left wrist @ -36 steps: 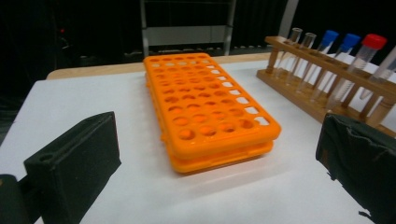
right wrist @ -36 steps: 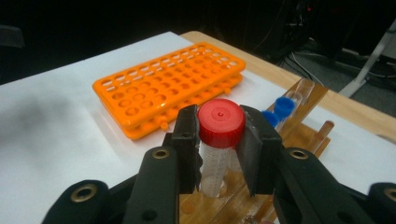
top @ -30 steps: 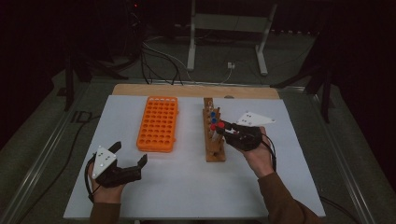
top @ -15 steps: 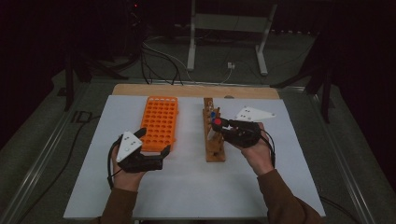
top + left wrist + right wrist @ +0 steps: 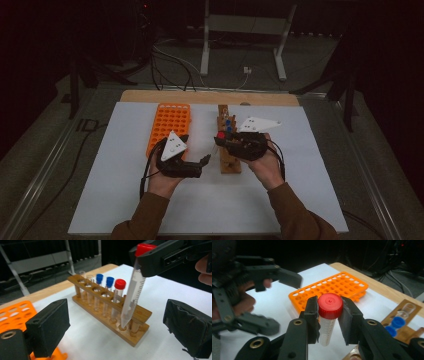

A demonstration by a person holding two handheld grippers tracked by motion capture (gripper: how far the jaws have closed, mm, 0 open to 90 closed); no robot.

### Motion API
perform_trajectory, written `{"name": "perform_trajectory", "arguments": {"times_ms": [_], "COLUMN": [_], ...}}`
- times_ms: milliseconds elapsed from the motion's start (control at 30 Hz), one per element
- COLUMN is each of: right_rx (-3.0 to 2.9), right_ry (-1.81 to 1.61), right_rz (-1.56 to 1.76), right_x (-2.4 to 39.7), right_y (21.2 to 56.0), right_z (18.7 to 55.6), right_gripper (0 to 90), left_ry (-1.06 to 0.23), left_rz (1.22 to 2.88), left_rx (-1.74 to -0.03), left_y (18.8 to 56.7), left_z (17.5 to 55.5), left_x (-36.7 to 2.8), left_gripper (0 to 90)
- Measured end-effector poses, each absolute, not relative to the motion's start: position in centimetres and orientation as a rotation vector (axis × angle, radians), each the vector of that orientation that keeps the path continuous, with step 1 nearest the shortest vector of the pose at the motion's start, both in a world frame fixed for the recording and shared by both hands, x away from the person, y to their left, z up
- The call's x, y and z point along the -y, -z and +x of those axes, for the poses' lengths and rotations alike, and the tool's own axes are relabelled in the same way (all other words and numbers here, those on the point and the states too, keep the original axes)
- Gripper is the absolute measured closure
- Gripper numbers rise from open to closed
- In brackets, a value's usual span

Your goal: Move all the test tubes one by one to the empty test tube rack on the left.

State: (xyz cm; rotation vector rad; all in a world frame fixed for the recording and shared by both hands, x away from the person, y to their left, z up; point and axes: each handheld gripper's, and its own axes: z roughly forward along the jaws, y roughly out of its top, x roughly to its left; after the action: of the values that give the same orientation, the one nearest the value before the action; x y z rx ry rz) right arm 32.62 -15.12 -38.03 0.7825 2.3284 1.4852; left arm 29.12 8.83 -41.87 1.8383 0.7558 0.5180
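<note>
Two black jaws of the left gripper (image 5: 120,327) rise from the lower left and lower right of the frame, standing wide apart after just closing a little, with nothing between them. In the centre sits a wooden rack (image 5: 112,312) holding two blue-capped tubes (image 5: 105,281) and a red-capped tube (image 5: 120,285). At upper right, the right gripper (image 5: 162,257) clamps a tilted red-capped tube (image 5: 133,292), its tip low at the rack's near end. An orange rack (image 5: 15,315) lies at the left edge.
</note>
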Motion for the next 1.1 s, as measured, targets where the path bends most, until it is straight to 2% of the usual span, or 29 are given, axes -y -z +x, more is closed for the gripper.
{"name": "perform_trajectory", "arguments": {"times_ms": [100,200,267,300,333,367,533,667,767,800,833,900,933,967,1000,1100], "right_rx": [-2.339,-2.351,-2.360,-2.365,-2.365,-2.373,-2.379,-2.377,-2.366,-2.366,-2.349,-2.344,-2.331,-2.331,-2.324,-2.303], "right_ry": [-1.486,-1.491,-1.497,-1.499,-1.499,-1.500,-1.508,-1.523,-1.588,-1.588,-1.598,-1.604,-1.608,-1.608,-1.603,-1.610], "right_rz": [0.779,0.767,0.760,0.752,0.752,0.758,0.752,0.756,0.751,0.751,0.770,0.777,0.796,0.796,0.811,0.840], "right_x": [14.9,14.6,14.4,14.3,14.3,14.2,14.2,14.4,14.9,14.9,15.3,15.5,16.0,16.0,16.4,17.3], "right_y": [38.1,38.2,38.2,38.3,38.3,38.2,38.3,38.5,38.8,38.8,38.9,39.0,39.2,39.2,39.5,40.0], "right_z": [32.6,32.5,32.4,32.3,32.3,32.2,32.2,32.2,32.3,32.3,32.3,32.3,32.4,32.4,32.5,32.4], "right_gripper": [70.4,70.5,70.4,70.4,70.4,70.5,70.5,70.1,54.1,54.1,40.4,37.7,30.5,30.5,25.7,21.4], "left_ry": [-0.506,-0.497,-0.476,-0.466,-0.458,-0.450,-0.429,-0.436,-0.447,-0.448,-0.452,-0.456,-0.459,-0.459,-0.460,-0.466], "left_rz": [1.857,1.870,1.882,1.891,1.893,1.894,1.914,1.918,1.911,1.907,1.900,1.894,1.889,1.882,1.876,1.863], "left_rx": [-0.746,-0.732,-0.705,-0.697,-0.691,-0.686,-0.671,-0.662,-0.672,-0.678,-0.692,-0.698,-0.704,-0.711,-0.717,-0.733], "left_y": [42.1,42.2,42.2,42.3,42.3,42.4,42.7,42.7,42.6,42.6,42.6,42.6,42.6,42.5,42.5,42.6], "left_z": [29.3,29.3,29.3,29.4,29.5,29.6,29.8,29.8,29.9,29.9,30.0,30.1,30.1,30.2,30.2,30.4], "left_x": [-7.9,-7.1,-6.7,-6.5,-6.4,-6.3,-6.1,-6.0,-6.2,-6.4,-6.7,-6.9,-7.2,-7.4,-7.6,-8.3], "left_gripper": [8.6,19.8,35.1,48.0,48.0,58.4,74.0,75.1,75.3,75.3,75.3,75.3,75.3,75.3,75.3,75.3]}}
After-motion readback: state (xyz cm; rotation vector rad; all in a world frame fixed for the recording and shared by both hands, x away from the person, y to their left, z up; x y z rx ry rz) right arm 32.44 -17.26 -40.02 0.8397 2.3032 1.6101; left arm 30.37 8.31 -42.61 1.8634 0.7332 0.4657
